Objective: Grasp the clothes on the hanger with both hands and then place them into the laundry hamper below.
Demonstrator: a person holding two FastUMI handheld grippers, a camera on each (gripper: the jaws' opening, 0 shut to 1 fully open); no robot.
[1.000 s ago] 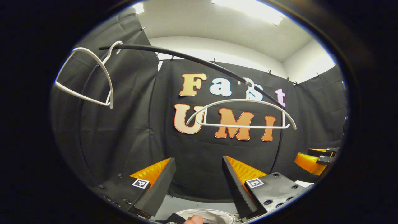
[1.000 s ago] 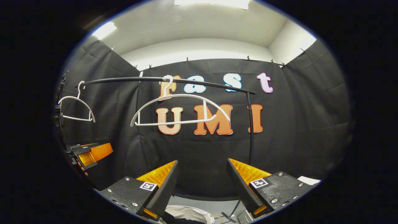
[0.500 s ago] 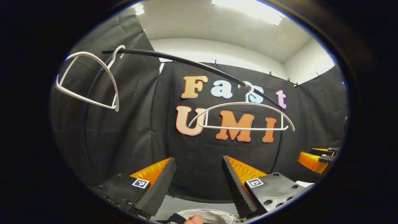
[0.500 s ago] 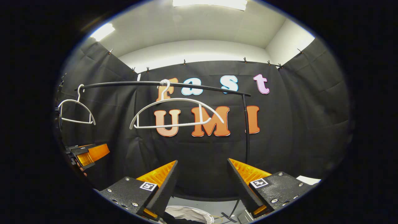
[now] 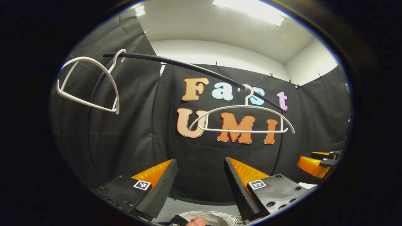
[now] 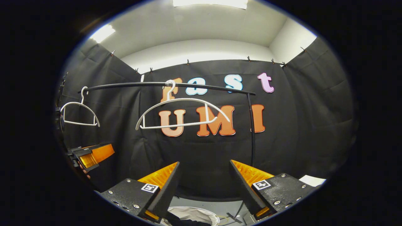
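Note:
Two bare white hangers hang on a black rail (image 5: 194, 66): one hanger (image 5: 89, 83) at its left end, the other hanger (image 5: 241, 119) near its right end; in the right gripper view they are the left hanger (image 6: 78, 113) and the middle hanger (image 6: 182, 113) on the rail (image 6: 163, 84). My left gripper (image 5: 199, 182) is open, nothing between its fingers. My right gripper (image 6: 204, 185) is open too, held low before the rail. The hamper's white rim (image 5: 209, 217) with dark cloth in it sits at the bottom edge, also the hamper (image 6: 191, 215) below the right gripper.
The rail's upright post (image 6: 252, 131) stands right of centre. The right gripper (image 5: 317, 161) shows far right in the left gripper view, and the left gripper (image 6: 91, 155) far left in the right gripper view. A fingertip (image 5: 194, 222) of a hand peeks in at the bottom.
Both views have shifted slightly; the hangers sway a little on the rail. Both grippers stay open and empty.

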